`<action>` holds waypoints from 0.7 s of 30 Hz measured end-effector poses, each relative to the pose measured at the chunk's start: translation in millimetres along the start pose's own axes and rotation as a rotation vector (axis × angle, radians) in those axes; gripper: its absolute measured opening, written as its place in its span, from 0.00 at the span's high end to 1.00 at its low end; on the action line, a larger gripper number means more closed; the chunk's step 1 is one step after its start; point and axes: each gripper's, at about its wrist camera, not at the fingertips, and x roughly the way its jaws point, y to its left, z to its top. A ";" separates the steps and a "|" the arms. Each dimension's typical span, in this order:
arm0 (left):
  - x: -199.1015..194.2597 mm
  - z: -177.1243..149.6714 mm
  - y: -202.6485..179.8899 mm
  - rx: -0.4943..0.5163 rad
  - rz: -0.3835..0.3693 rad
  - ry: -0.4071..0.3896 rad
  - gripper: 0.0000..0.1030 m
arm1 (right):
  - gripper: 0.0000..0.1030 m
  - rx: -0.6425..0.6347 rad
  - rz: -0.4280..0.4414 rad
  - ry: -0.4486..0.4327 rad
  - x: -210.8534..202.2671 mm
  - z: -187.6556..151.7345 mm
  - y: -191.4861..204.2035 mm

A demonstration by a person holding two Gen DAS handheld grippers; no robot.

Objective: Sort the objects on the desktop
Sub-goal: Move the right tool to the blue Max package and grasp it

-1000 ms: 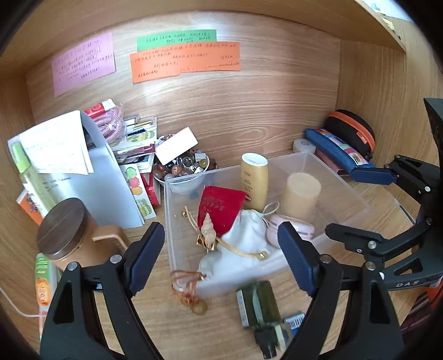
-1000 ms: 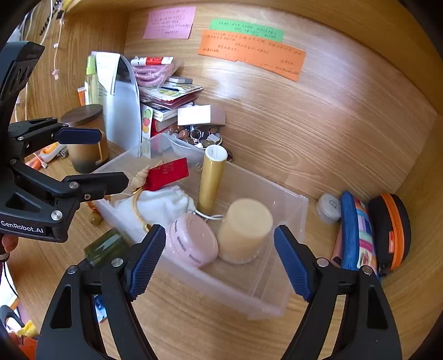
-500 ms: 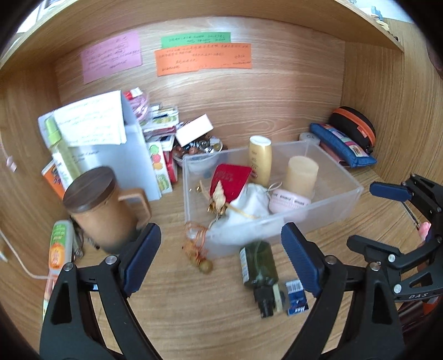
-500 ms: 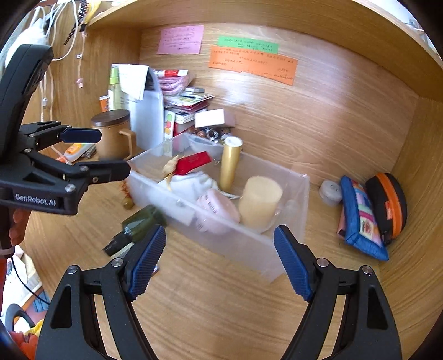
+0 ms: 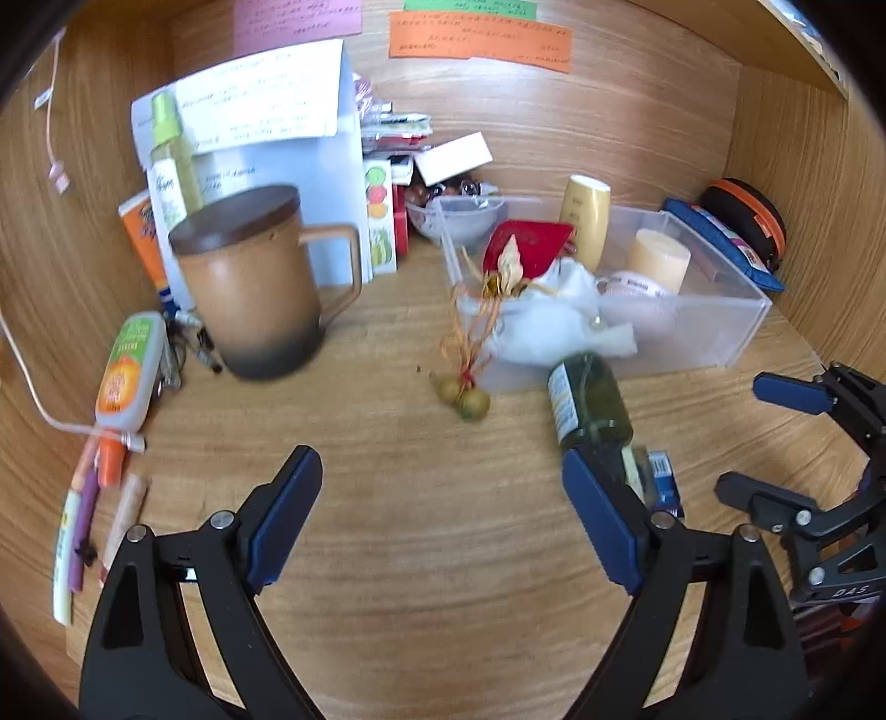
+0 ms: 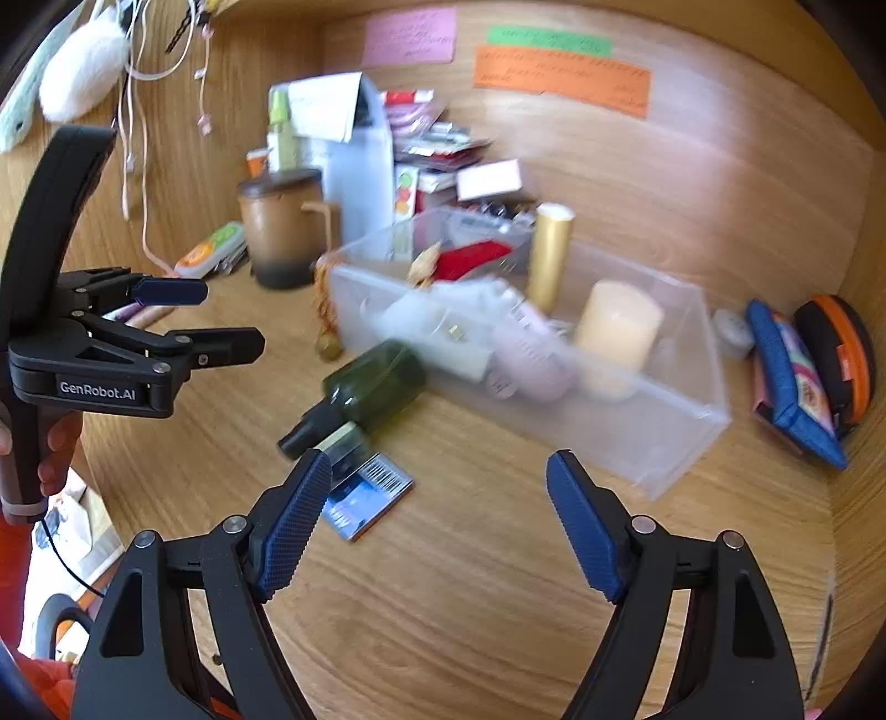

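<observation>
A clear plastic bin (image 5: 736,327) (image 6: 664,443) stands on the wooden desk. It holds a white pouch (image 5: 554,315), a red pouch (image 5: 531,243), a gold tube (image 6: 548,255), a cream candle (image 6: 614,327) and a pink jar (image 6: 531,354). In front of it a dark green bottle (image 5: 587,399) (image 6: 376,382) lies on its side, next to a small blue card (image 6: 365,493). A gourd charm (image 5: 465,396) hangs over the bin's corner onto the desk. My left gripper (image 5: 437,482) (image 6: 221,318) is open over bare desk. My right gripper (image 6: 440,476) (image 5: 758,437) is open and holds nothing, near the bottle's cap.
A brown lidded mug (image 5: 249,277) stands left of the bin, with a white file holder (image 5: 310,166) behind it. Tubes and pens (image 5: 122,387) lie at the far left. Two zip cases (image 6: 803,376) lean at the right wall. Sticky notes (image 5: 482,39) are on the back panel.
Both grippers have drawn back from the bin and sunk lower, so more bare desk, the mug and the pens come into view. Both stay open and empty.
</observation>
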 end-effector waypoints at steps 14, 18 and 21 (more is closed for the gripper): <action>2.6 -15.5 -4.5 -0.017 -0.056 0.029 0.13 | 0.33 -0.086 0.010 0.124 41.3 -15.2 27.0; 3.4 -12.6 -8.9 -0.012 -0.069 0.028 0.13 | 0.34 -0.082 0.017 0.127 45.8 -11.8 23.9; 6.0 -8.9 -13.0 -0.015 -0.090 0.032 0.13 | 0.47 -0.053 0.052 0.132 47.5 -11.8 15.4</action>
